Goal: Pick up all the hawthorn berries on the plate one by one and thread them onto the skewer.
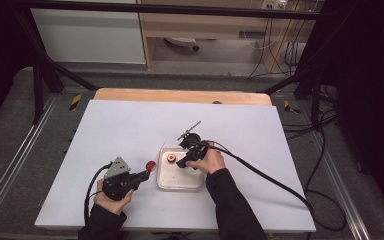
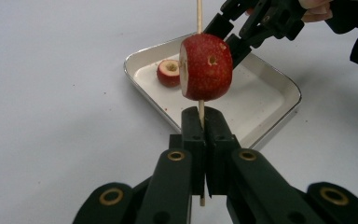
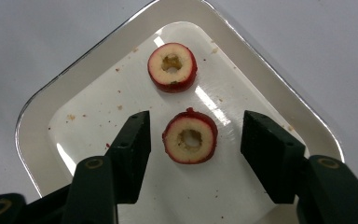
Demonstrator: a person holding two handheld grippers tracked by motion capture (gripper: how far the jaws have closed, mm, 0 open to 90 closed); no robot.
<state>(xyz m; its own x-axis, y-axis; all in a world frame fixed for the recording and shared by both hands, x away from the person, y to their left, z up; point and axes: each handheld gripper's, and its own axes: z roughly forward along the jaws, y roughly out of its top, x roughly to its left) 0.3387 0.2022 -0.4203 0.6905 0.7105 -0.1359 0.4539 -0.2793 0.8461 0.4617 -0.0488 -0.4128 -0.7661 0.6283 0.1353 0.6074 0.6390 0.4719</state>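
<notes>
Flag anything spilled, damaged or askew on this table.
Only small crumbs scattered over the white tray, around the two cored red fruit pieces. The fruit piece on the skewer sits straight; nothing else stands out.

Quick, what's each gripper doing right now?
Left gripper: shut on the skewer.
Right gripper: open around a fruit piece in the tray.

No text, label, brand name, number or sign can be read in any of the views. The yellow-and-black striped markings (image 1: 75, 101) on the floor beside the counter (image 1: 130, 125) carry no lettering
</notes>
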